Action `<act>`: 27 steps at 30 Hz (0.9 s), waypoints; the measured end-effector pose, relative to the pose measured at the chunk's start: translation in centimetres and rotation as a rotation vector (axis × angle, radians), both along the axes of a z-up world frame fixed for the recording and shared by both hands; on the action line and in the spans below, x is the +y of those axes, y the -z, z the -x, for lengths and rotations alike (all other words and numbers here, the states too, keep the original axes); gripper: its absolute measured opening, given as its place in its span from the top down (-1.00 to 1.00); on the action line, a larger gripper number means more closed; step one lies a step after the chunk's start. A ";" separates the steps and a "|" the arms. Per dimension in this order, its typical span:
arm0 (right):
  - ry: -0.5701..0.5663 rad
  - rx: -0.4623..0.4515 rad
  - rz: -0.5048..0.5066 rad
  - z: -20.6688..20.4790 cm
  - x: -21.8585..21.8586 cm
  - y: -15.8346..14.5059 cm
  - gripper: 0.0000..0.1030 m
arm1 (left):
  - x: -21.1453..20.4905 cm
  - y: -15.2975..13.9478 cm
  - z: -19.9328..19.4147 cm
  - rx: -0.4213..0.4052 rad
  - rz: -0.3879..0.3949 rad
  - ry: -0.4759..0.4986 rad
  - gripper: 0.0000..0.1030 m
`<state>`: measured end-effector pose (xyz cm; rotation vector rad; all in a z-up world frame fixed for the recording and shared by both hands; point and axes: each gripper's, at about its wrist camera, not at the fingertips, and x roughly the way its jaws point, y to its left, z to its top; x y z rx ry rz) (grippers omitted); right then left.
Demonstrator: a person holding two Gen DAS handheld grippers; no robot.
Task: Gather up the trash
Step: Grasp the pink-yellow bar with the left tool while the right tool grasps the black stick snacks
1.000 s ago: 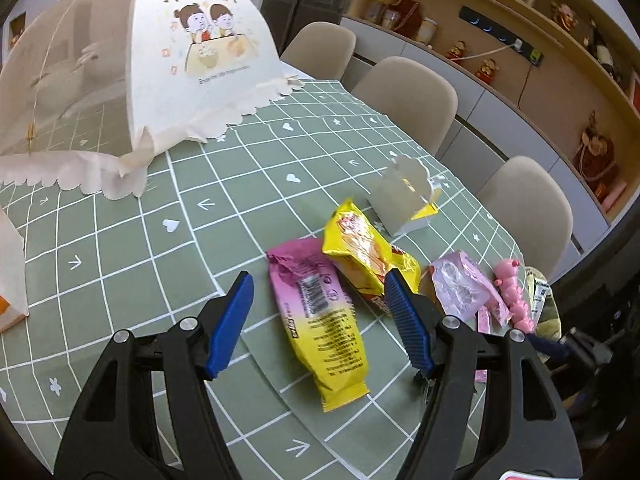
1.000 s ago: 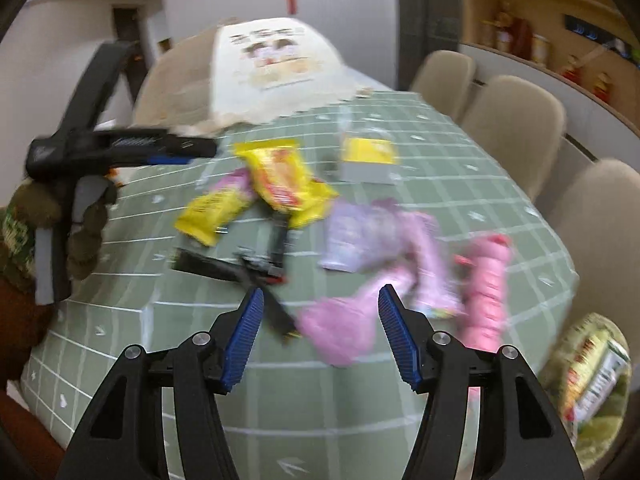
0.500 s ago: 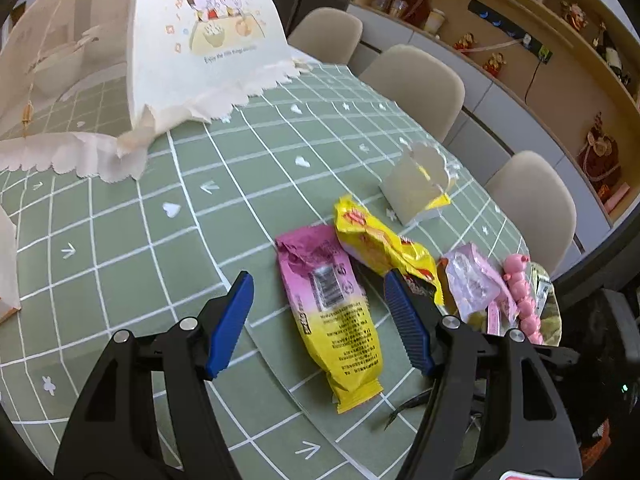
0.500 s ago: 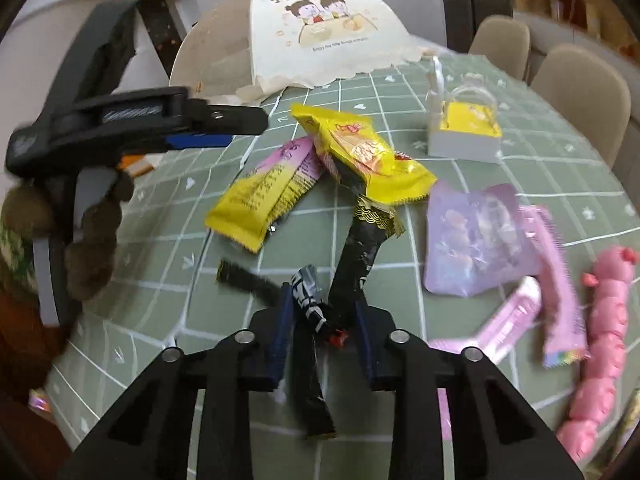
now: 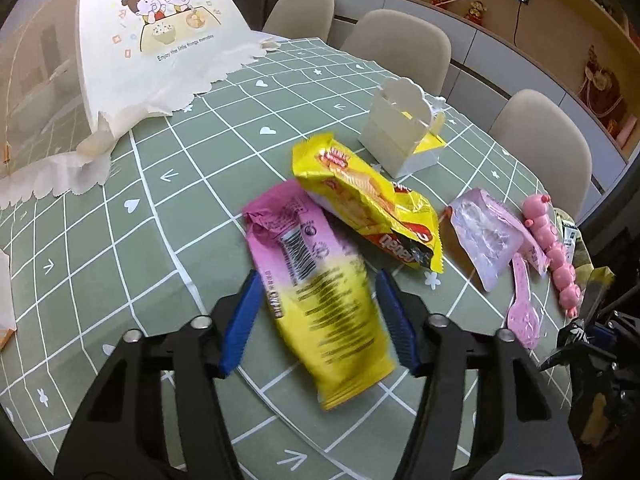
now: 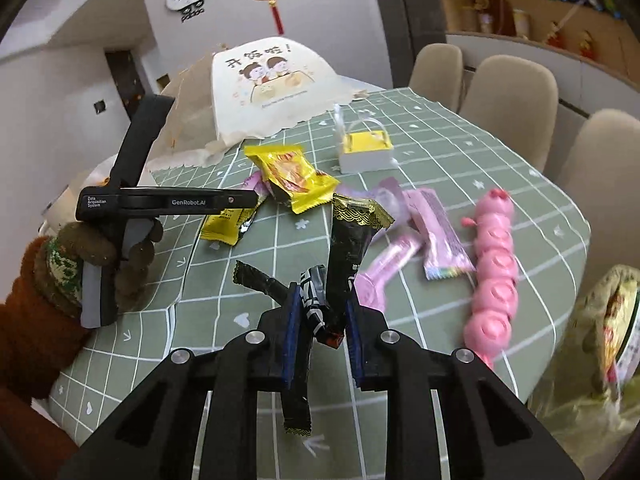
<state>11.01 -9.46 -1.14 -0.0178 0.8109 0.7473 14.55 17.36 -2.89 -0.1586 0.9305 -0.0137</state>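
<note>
A pink-and-yellow snack wrapper point(image 5: 316, 284) lies flat on the green checked tablecloth point(image 5: 120, 248). My left gripper point(image 5: 318, 280) straddles its middle with the jaws closing, and I see no pad pressing on it. A gloved hand point(image 6: 100, 248) holds that left gripper point(image 6: 168, 202) in the right wrist view. My right gripper point(image 6: 322, 300) is closing tight on crumpled black wrappers point(image 6: 352, 240) and holds them up off the table. A yellow snack bag point(image 5: 368, 200) rests across the pink-and-yellow wrapper's far end.
To the right lie a pale pink pouch point(image 5: 484, 236), a pink spoon point(image 5: 522, 308) and a pink caterpillar toy point(image 6: 494, 268). A white box point(image 5: 400, 136) stands behind them and a mesh food cover point(image 5: 156, 40) at the back left. A plastic bag point(image 6: 600, 320) hangs off the table's right edge, and chairs line the far side.
My left gripper came down over the pink-and-yellow wrapper and its jaws narrowed. My right gripper shut on the black wrappers and lifted them off the table.
</note>
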 end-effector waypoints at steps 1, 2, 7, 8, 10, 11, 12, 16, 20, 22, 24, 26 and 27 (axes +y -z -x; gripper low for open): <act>0.007 0.007 -0.002 -0.1 -0.2 0.2 0.59 | 0.0 0.0 0.1 -0.005 0.007 0.004 0.13; 0.013 0.014 -0.004 -0.1 -0.4 0.4 0.59 | 0.1 -0.1 0.2 -0.010 0.019 0.006 0.41; 0.045 0.037 -0.029 0.3 -1.9 1.1 0.59 | 1.0 -1.2 0.7 -0.039 0.046 -0.019 0.55; 0.050 0.040 -0.034 0.4 -2.2 1.2 0.59 | 1.1 -1.4 0.8 -0.045 0.046 -0.023 0.55; 0.056 0.048 -0.042 0.5 -2.6 1.5 0.59 | 1.2 -1.9 1.0 -0.055 0.033 -0.034 0.55; 0.057 0.050 -0.042 0.6 -2.7 1.6 0.59 | 1.2 -1.9 1.0 -0.057 0.024 -0.037 0.55; 0.057 0.050 -0.040 0.8 -2.8 1.8 0.59 | 1.1 -1.9 0.9 -0.056 0.014 -0.040 0.42; 0.051 0.051 -0.031 1.2 -2.7 2.1 0.59 | 1.1 -1.0 0.2 -0.030 -0.013 -0.052 0.06; 0.046 0.044 -0.029 1.2 -2.6 2.2 0.59 | 1.4 -0.3 -0.6 -0.012 -0.099 -0.078 0.00; 0.042 0.038 -0.026 1.2 -2.4 2.0 0.59 | 1.7 0.3 -1.0 0.012 -0.124 -0.086 -0.01; 0.040 0.017 -0.009 1.3 -2.3 1.7 0.59 | 2.1 0.7 -1.1 0.031 -0.095 -0.088 0.02; 0.039 0.001 -0.002 1.3 -2.4 1.3 0.59 | 2.2 0.6 -0.9 0.033 -0.055 -0.073 0.30; 0.038 -0.006 -0.003 1.4 -2.6 1.1 0.59 | 2.3 0.3 -0.7 0.031 -0.032 -0.068 0.33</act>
